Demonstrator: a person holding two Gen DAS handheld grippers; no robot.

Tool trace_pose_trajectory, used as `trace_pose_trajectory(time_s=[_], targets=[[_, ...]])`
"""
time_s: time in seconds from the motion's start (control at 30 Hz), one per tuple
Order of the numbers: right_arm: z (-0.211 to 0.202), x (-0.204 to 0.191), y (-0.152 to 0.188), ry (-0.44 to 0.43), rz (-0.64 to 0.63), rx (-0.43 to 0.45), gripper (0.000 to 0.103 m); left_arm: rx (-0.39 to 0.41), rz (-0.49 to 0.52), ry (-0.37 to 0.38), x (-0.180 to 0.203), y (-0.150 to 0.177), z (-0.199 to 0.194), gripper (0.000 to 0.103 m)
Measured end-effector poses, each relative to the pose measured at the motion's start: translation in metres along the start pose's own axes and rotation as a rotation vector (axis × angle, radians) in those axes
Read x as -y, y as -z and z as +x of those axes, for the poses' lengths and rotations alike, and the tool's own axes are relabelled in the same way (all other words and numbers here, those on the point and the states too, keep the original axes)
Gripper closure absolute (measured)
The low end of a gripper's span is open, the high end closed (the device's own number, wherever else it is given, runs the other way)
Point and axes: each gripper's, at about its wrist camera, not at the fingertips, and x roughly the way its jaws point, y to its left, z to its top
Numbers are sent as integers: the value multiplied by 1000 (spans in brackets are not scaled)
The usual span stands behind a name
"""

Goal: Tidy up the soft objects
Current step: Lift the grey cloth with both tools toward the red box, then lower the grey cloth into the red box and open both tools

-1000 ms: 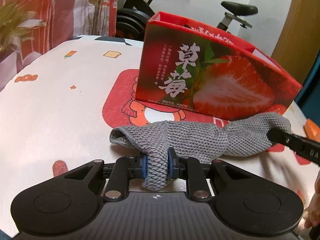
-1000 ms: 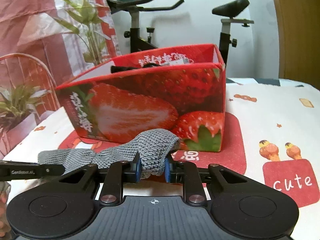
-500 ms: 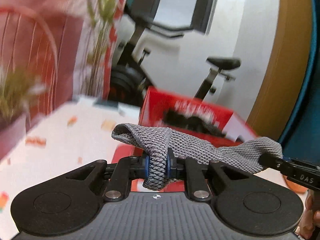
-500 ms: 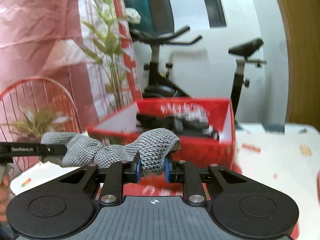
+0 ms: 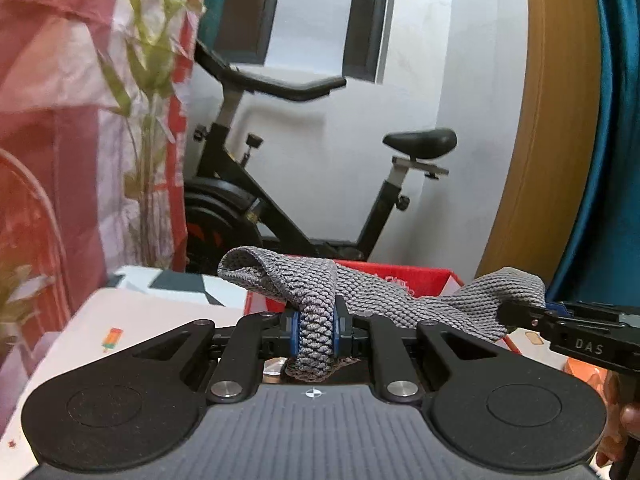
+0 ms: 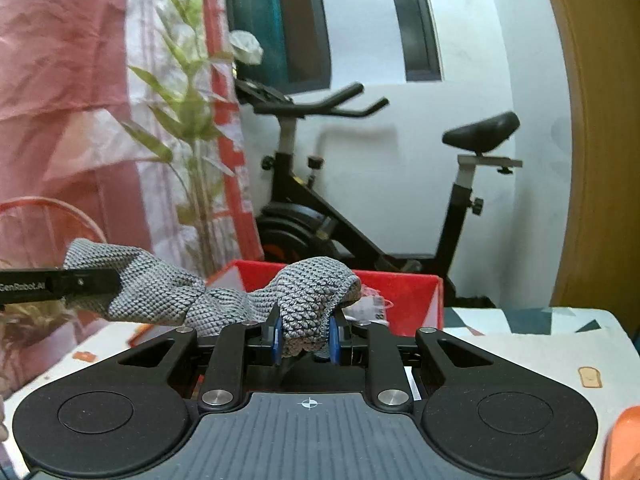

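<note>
Two claws are clamped on one grey knitted cloth (image 5: pixel 384 292): left claw (image 5: pixel 316 330) on one end, right claw (image 6: pixel 305 332) on the other. Cloth is held stretched above the red box (image 6: pixel 404 288), off the bench (image 6: pixel 520 344).

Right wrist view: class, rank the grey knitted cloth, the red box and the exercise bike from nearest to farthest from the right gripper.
1. Grey knitted cloth, pinched in the right gripper.
2. Red box, just behind the cloth, on the table.
3. Exercise bike, beyond the table, by the white wall.
</note>
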Motion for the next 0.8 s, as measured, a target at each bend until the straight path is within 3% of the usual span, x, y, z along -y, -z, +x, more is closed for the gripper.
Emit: trace_pose_trajectory(time_s=[0.23,0.5,0.8], targets=[[43,7,6,25,-29,-72,84,-88,14,5,-5,-1,49,88],[95,10,23,17,-41,-237,84,-275,81,55,2,12,107,88],[120,13,32,39,-31,-319,84,-378,101,77,6,25,145,88]])
